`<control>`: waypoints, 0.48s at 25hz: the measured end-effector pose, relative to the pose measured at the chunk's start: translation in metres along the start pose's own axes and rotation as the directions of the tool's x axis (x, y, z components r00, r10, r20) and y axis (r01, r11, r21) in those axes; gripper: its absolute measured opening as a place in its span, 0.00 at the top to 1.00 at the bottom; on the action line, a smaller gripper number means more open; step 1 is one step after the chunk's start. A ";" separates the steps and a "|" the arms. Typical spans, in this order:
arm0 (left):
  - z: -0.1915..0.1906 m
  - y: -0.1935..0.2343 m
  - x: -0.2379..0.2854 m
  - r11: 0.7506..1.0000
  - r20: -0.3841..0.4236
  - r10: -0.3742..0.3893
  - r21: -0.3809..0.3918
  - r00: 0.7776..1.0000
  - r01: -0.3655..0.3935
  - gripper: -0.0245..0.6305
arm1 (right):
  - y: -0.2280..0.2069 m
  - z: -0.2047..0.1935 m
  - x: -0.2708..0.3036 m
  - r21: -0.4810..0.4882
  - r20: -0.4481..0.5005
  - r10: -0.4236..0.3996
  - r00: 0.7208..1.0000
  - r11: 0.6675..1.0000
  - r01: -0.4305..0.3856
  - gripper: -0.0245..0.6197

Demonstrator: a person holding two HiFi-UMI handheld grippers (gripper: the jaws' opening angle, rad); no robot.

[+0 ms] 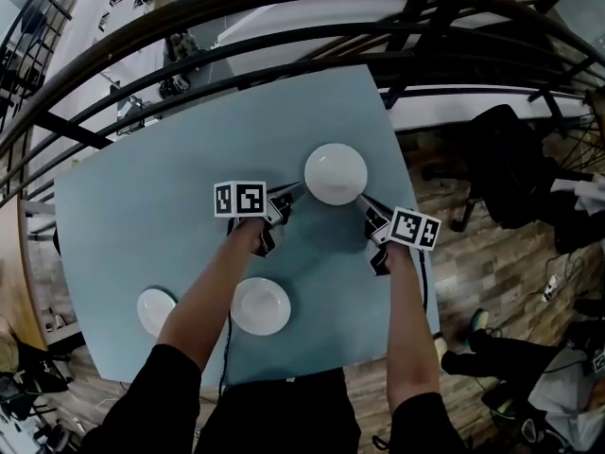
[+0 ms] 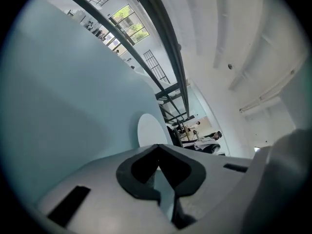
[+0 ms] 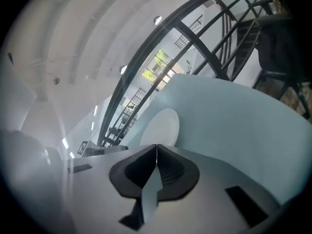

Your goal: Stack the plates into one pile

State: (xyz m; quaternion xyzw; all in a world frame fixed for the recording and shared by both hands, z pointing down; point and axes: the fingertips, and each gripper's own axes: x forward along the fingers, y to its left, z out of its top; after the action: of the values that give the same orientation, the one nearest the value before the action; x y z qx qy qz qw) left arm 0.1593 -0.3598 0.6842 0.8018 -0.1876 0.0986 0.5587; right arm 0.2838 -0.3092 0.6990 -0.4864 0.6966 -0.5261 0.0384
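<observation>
Three white plates lie on a pale blue table (image 1: 142, 216). The far plate (image 1: 336, 173) sits toward the table's back right; it also shows ahead of the jaws as a plate (image 2: 148, 130) in the left gripper view and a plate (image 3: 161, 126) in the right gripper view. My left gripper (image 1: 301, 187) points at its left rim and my right gripper (image 1: 360, 198) at its lower right rim. Both are shut and empty, tips together. A second plate (image 1: 261, 305) lies near the front, a smaller plate (image 1: 156, 311) at the front left.
A dark curved railing (image 1: 284, 26) runs behind the table. To the right of the table lies wooden floor (image 1: 492, 263) with a black chair (image 1: 510, 164). The table's right edge is close to my right gripper.
</observation>
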 end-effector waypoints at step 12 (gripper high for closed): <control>0.005 0.014 0.022 0.981 0.004 -0.079 -0.175 0.997 0.078 0.92 | -0.017 0.007 0.008 0.182 -0.072 0.064 0.995 0.982 -0.050 0.83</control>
State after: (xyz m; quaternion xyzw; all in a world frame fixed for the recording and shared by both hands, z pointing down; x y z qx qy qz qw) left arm 0.1734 -0.3727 0.7028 0.7563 -0.1630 0.0609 0.6307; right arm 0.2941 -0.3191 0.7124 -0.4399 0.6608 -0.6041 0.0701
